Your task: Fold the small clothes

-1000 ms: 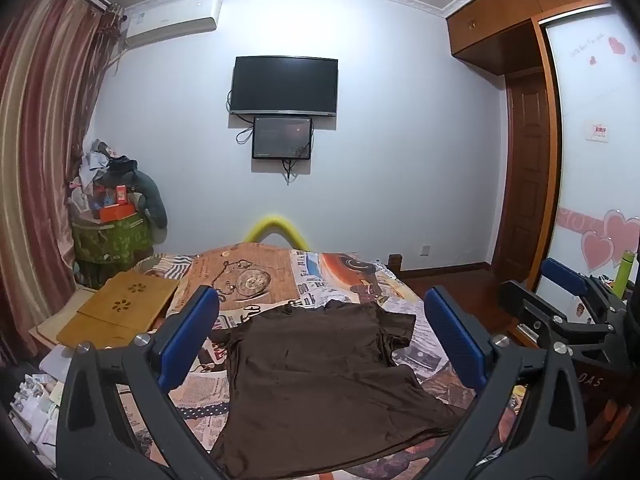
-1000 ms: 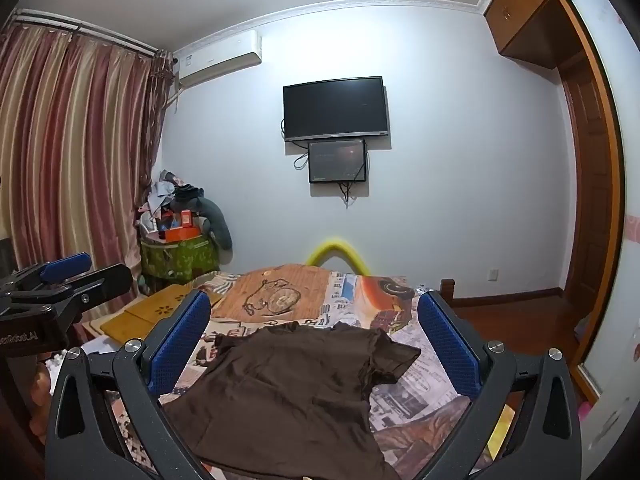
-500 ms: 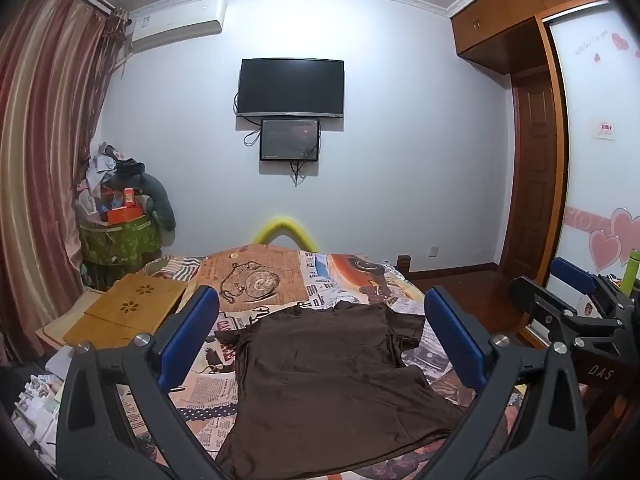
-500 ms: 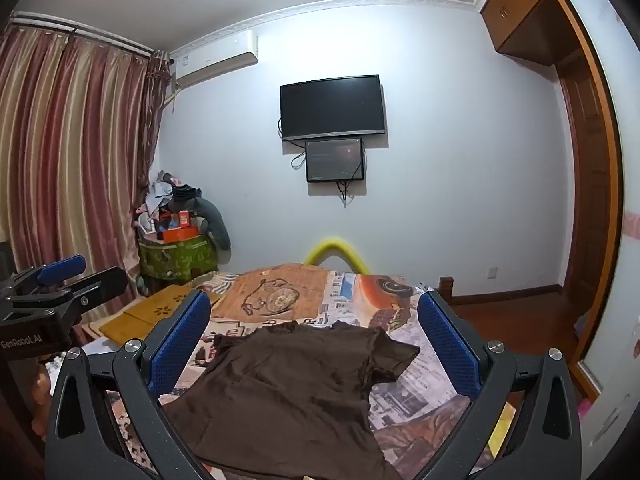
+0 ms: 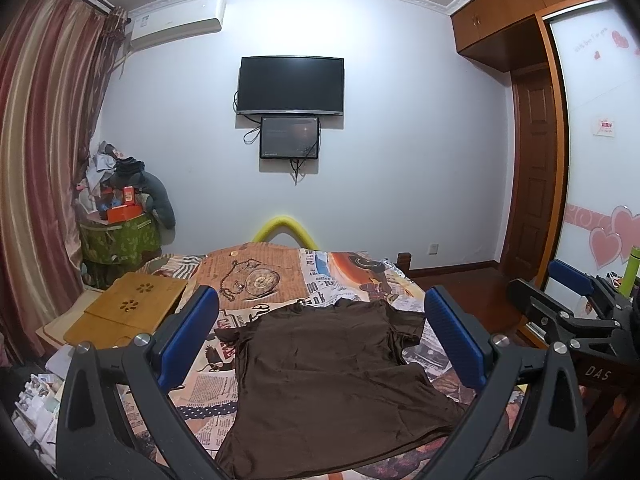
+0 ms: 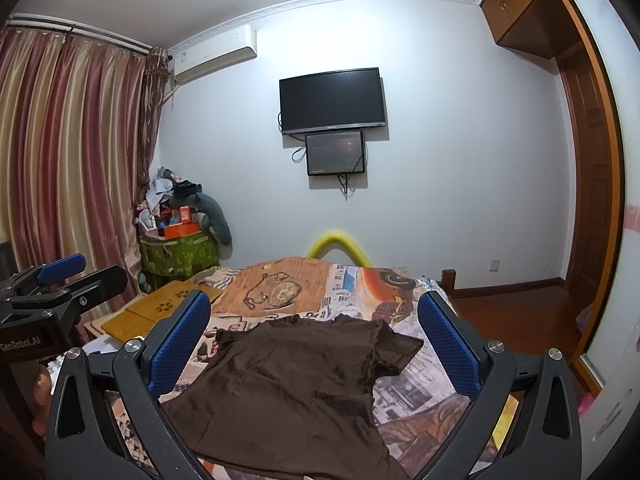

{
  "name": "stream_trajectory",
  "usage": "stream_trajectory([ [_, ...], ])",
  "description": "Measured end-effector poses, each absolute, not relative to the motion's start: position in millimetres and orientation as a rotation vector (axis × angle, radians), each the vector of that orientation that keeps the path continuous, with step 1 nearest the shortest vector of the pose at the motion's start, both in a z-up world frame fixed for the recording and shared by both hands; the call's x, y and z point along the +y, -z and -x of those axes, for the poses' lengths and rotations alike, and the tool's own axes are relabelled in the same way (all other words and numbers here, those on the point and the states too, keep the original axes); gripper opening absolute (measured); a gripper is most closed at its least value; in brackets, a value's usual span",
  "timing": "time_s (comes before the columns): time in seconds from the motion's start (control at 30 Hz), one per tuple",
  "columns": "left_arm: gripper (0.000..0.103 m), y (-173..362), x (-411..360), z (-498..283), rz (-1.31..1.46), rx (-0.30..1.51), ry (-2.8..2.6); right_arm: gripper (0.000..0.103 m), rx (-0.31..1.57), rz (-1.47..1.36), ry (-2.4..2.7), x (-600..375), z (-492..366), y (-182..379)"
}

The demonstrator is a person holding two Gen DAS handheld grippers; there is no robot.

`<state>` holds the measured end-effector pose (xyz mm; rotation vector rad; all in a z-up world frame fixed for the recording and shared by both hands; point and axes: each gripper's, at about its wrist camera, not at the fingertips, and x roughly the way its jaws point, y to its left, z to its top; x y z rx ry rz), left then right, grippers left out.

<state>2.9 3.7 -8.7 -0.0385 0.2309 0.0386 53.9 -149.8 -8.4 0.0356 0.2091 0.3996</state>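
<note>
A dark brown T-shirt [image 5: 328, 376] lies spread flat on the bed, collar toward the far wall; it also shows in the right wrist view [image 6: 288, 388]. My left gripper [image 5: 320, 336] is open and empty, held above the shirt's near part. My right gripper [image 6: 312, 340] is open and empty, also above the shirt's near part. The right gripper shows at the right edge of the left wrist view [image 5: 568, 304]. The left gripper shows at the left edge of the right wrist view [image 6: 60, 284].
The bed [image 5: 280, 276] has a patterned newspaper-print cover. A wooden lap desk [image 5: 128, 312] lies at its left. A cluttered green box [image 5: 120, 236] stands by the curtain. A TV [image 5: 290, 85] hangs on the far wall. A wardrobe and door stand at right.
Both grippers have shifted slightly; the left wrist view has drifted a little left and up. The shirt has not moved. Both grippers stay open.
</note>
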Motion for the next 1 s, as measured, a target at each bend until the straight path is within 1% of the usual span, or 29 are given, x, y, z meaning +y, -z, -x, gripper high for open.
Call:
stream_trajectory([
  [1.0, 0.103, 14.6, 8.2, -8.6, 0.046, 0.237, -0.049, 0.103, 0.215, -0.04, -0.39, -154.1, -56.6, 9.8],
])
